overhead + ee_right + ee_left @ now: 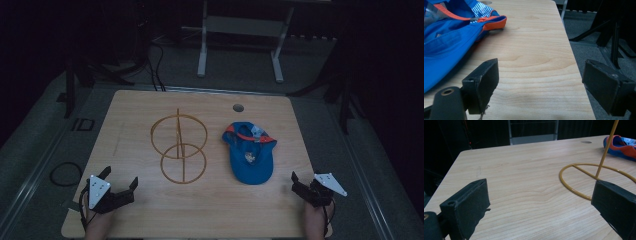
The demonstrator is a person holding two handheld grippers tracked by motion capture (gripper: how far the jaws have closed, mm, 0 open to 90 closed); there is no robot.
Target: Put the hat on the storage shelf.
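Dim light falls on a pale wooden table (210, 205), a white metal frame (240, 30) behind. Ahead and to the right of the left gripper (120, 186) stands a yellow wire two-ring stand (179, 147); a blue fabric cap with orange trim (250, 155) lies ahead-left of the right gripper (300, 186). Both grippers rest near the table's front edge, jaws spread wide, gripping nothing.
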